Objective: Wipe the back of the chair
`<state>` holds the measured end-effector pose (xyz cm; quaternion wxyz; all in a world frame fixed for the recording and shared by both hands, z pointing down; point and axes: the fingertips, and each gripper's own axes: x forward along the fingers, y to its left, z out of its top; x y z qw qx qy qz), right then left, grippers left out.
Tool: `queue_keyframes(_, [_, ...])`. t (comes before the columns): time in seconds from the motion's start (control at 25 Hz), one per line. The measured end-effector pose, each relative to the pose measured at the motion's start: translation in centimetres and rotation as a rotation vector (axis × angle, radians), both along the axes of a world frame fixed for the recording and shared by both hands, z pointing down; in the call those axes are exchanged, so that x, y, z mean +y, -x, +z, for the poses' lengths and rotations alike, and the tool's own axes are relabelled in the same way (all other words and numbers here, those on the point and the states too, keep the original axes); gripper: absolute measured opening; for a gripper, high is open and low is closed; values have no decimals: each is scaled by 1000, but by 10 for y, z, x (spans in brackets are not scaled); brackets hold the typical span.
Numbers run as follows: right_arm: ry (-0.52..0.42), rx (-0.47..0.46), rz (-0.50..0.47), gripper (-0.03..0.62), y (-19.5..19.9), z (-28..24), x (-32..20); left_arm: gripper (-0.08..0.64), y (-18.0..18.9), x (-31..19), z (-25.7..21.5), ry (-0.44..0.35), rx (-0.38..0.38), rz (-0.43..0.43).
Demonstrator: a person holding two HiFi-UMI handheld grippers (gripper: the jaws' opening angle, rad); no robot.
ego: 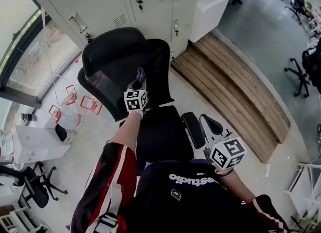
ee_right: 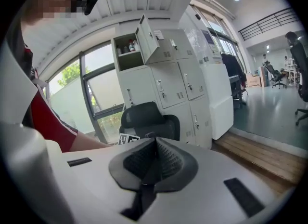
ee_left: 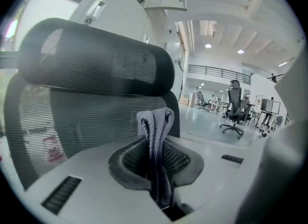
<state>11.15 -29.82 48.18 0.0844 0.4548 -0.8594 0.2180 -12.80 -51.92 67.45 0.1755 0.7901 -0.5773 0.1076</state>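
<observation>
A black mesh office chair (ego: 120, 66) stands in front of me, its headrest (ee_left: 91, 59) and backrest (ee_left: 96, 122) filling the left gripper view. My left gripper (ego: 139, 81) is shut on a folded grey cloth (ee_left: 155, 136) and is held up against the chair's back, just below the headrest. The cloth (ego: 141, 75) sticks out past the jaws. My right gripper (ego: 213, 127) hangs low to the right, beside the chair's armrest (ego: 193, 129), shut with nothing in it. The chair (ee_right: 147, 117) appears small and distant in the right gripper view.
Grey metal lockers (ego: 135, 1) stand behind the chair. A wooden platform (ego: 235, 91) runs to the right. Clear containers with red marks (ego: 75, 104) and a white box (ego: 37, 144) sit on the floor at left. Other office chairs (ego: 301, 71) stand at the right.
</observation>
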Motion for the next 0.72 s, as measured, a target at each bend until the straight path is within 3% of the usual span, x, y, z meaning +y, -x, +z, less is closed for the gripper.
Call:
queue_keyframes(0.44, [-45, -12, -221, 15, 129, -17, 24, 57, 197, 119, 13, 47, -14, -280])
queue_keyframes(0.72, [-38, -12, -297, 15, 181, -12, 42, 57, 270, 163, 19, 48, -22, -375])
